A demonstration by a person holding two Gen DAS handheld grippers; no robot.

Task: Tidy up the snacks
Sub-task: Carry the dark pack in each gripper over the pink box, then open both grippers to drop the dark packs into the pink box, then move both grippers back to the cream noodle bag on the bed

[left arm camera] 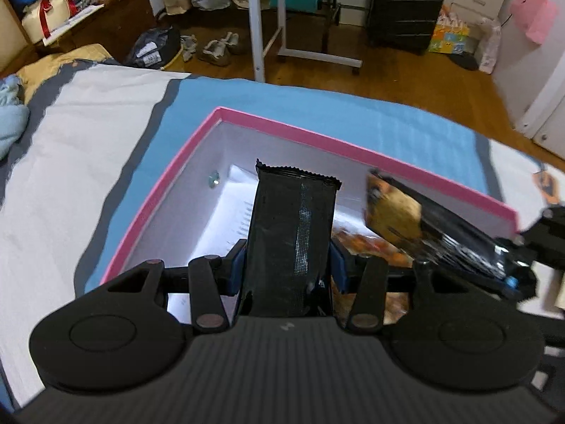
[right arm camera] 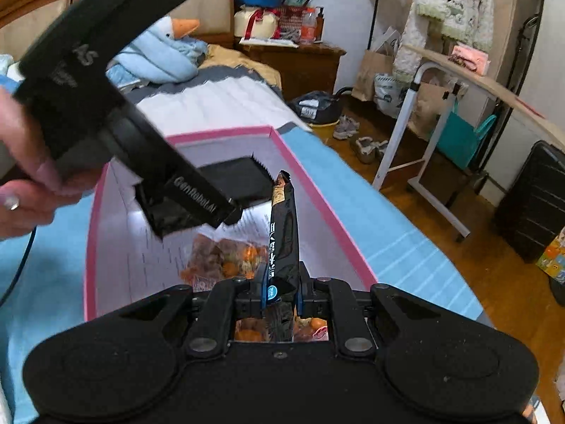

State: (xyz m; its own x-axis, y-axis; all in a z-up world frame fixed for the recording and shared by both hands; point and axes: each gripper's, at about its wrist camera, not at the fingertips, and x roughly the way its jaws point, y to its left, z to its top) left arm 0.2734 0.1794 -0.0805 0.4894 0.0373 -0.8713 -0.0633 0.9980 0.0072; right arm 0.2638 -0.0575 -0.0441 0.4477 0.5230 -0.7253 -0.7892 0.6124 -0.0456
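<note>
Two grippers, each carrying one snack packet, are held over a pink-rimmed box (left arm camera: 282,130) that lies on a blue cloth (left arm camera: 353,106) spread on the bed (left arm camera: 88,123).

Left wrist view, left to right: white bedding fills the left of the frame; the box occupies the centre, its white interior holding a printed paper sheet (left arm camera: 240,208) and a bag of orange-brown snacks (left arm camera: 367,243). At lower centre the left gripper (left arm camera: 287,258) has its jaws clenched on a plain black snack packet (left arm camera: 293,226), which stands upright between the blue pads with its crimped end uppermost. At right, the right gripper (left arm camera: 512,272) enters from the frame edge, carrying a black-and-orange snack packet (left arm camera: 416,222) tilted over the box's right side; this region is motion-blurred.

Right wrist view, left to right: a hand (right arm camera: 24,183) at the left edge holds the left gripper (right arm camera: 197,205), angled down into the box (right arm camera: 219,132), with the plain black packet (right arm camera: 243,176) seen beyond it. At centre, the right gripper (right arm camera: 280,296) has its jaws clenched on the lower part of the black-and-orange packet (right arm camera: 282,233), held edge-on and upright above the bag of orange-brown snacks (right arm camera: 226,258). Wooden floor (right arm camera: 459,265) fills the right.
</note>
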